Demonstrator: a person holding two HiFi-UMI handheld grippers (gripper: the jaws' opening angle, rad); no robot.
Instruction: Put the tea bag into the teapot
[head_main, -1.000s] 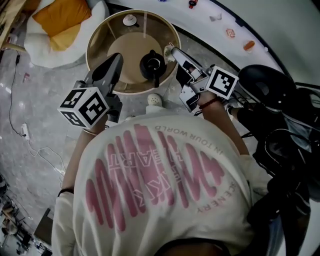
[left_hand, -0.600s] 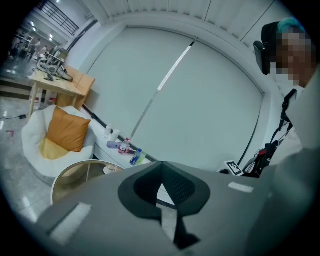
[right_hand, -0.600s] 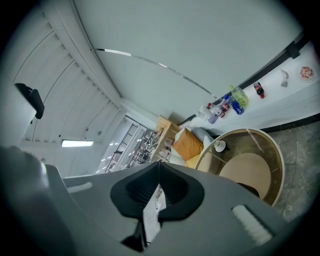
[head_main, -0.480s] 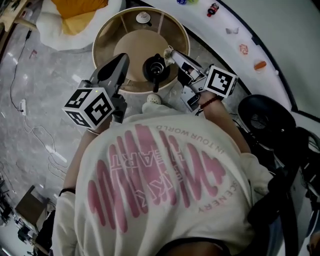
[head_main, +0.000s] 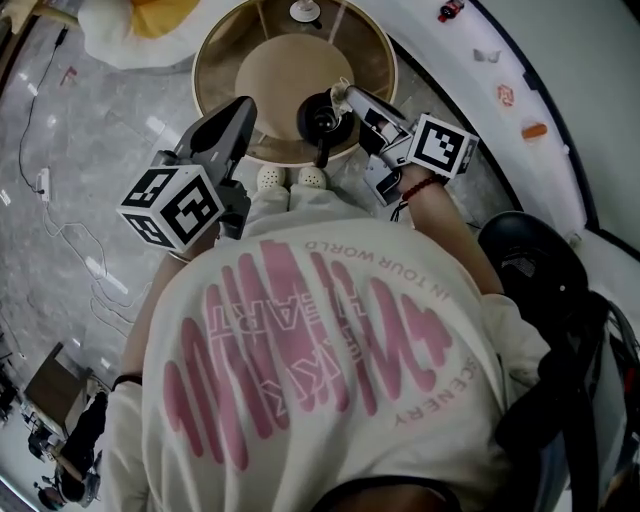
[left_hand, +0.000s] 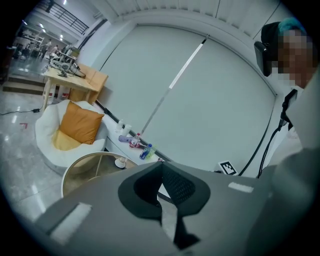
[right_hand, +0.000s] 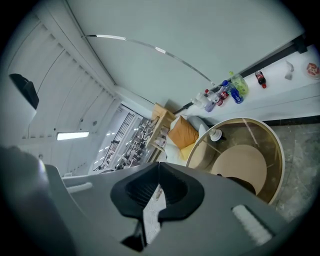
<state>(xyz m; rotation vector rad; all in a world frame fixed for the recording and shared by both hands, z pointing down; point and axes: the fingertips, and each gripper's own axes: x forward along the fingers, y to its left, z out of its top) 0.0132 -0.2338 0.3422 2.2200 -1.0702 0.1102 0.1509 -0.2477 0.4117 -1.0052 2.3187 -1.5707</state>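
A black teapot (head_main: 322, 118) stands on the near part of a round gold table (head_main: 215, 50). My right gripper (head_main: 342, 95) reaches in from the right, its tip just beside the pot's upper right. It is shut on a white tea bag (right_hand: 152, 212), which hangs down between the pads. In the right gripper view, only a dark part of the teapot (right_hand: 241, 183) shows past the jaw. My left gripper (head_main: 243, 105) hovers over the table's near left edge, apart from the pot. Its jaws are together with a pale paper strip (left_hand: 169, 220) pinched between them.
A white cup (head_main: 305, 10) sits at the table's far side. A white armchair with an orange cushion (head_main: 150, 15) stands beyond on the left, and a white ledge (head_main: 560, 110) with small items curves round the right. A black office chair (head_main: 530, 250) is close on the right.
Both grippers have sunk a little toward the table, the right one more. The right gripper's tip stays next to the teapot, still closed on the tea bag.
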